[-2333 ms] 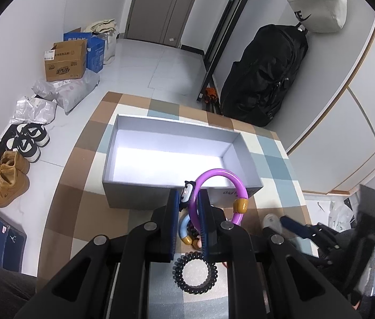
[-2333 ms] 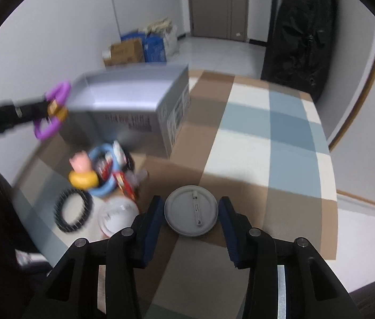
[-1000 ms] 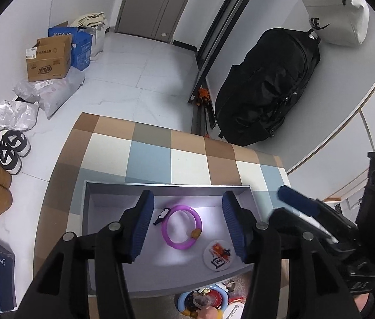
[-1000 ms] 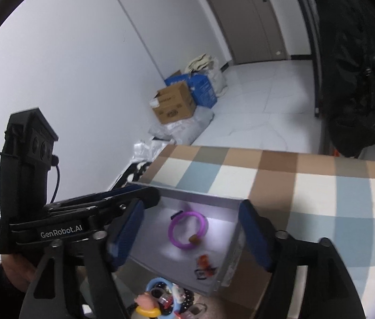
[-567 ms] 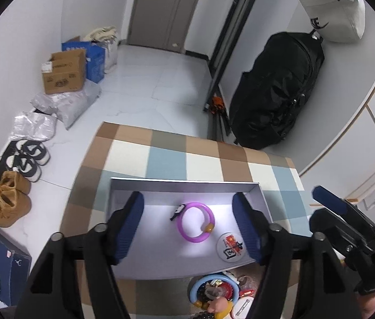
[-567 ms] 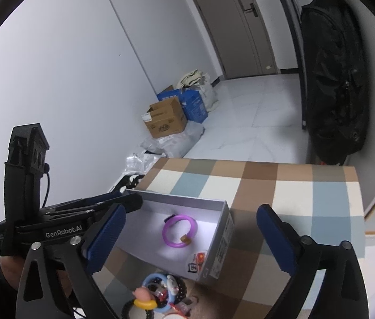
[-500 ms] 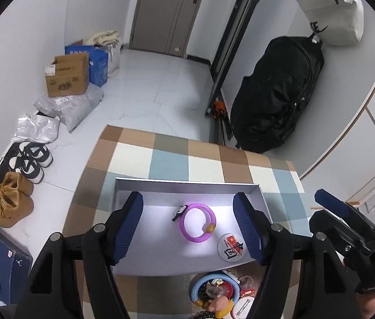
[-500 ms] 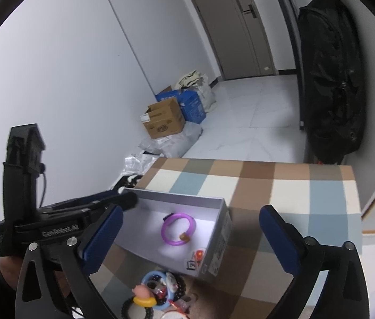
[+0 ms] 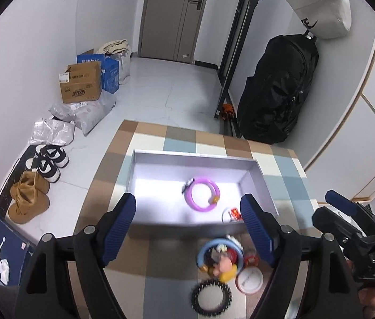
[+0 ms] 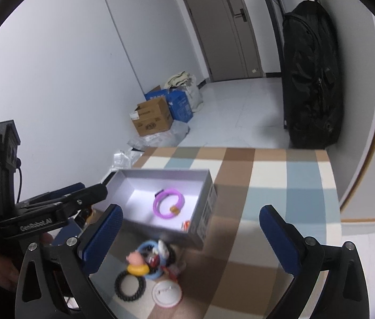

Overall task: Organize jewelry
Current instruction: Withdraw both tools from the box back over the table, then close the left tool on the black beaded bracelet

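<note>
Left gripper (image 9: 187, 220): jaws opening, nothing between the pads. Right gripper (image 10: 190, 236): jaws spread wide, empty.

Nearest on the checked brown-blue-cream bench (image 10: 280, 191): black coiled hair tie (image 9: 211, 294), white round badge with red rim (image 9: 249, 280) just beside it. Behind those, a blue ring bracelet with cartoon charms (image 9: 218, 257); blurred, so the charms can't be told apart.

Past that pile, the open grey cardboard box (image 9: 145, 164). Purple plastic bangle with an orange bead (image 9: 202, 193) lies flat on the box floor, right of centre. A small round badge with red print (image 9: 232, 214) sits in the near right corner.

Beyond the bench: black hanging bag (image 9: 275, 90), brown cardboard carton (image 9: 81, 83), shoes on the floor (image 9: 46, 162).
</note>
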